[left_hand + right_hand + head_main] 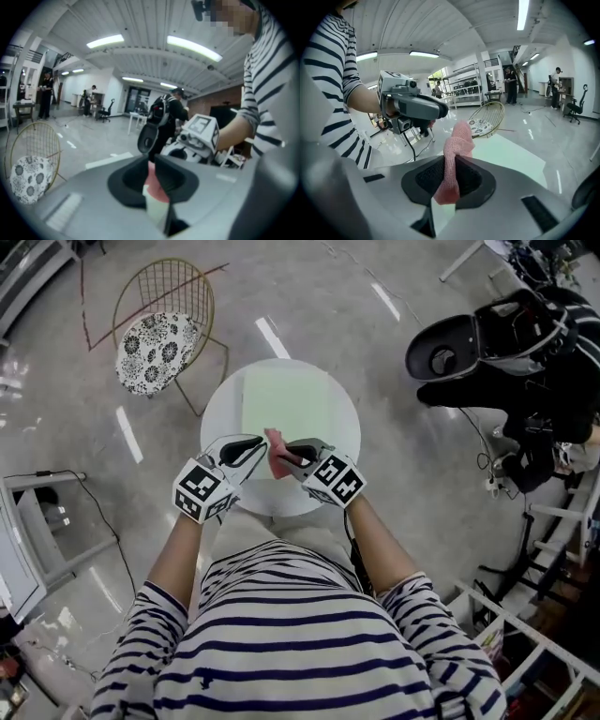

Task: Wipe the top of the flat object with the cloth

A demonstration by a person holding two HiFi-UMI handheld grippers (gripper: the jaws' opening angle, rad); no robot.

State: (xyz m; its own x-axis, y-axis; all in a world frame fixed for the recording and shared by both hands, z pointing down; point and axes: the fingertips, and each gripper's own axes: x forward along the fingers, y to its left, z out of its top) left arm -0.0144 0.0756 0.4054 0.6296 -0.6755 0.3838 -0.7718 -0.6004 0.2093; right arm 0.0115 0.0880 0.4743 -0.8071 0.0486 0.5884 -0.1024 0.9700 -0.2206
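Note:
A pale green flat board (286, 401) lies on a round white table (347, 442). Above the table's near edge a pink cloth (278, 454) is stretched between the two grippers. My left gripper (255, 452) is shut on one end of the cloth (153, 180). My right gripper (292, 457) is shut on the other end, where the pink cloth (457, 145) bunches up out of the jaws. The left gripper view shows the right gripper (199, 133) close ahead. In the right gripper view the left gripper (410, 105) faces me and the green board (511, 154) lies below.
A gold wire chair with a patterned cushion (157, 348) stands on the floor far left of the table. A black seat (459, 348) and dark equipment are at the far right. White shelving (525, 634) is at the near right. People stand far off in the room.

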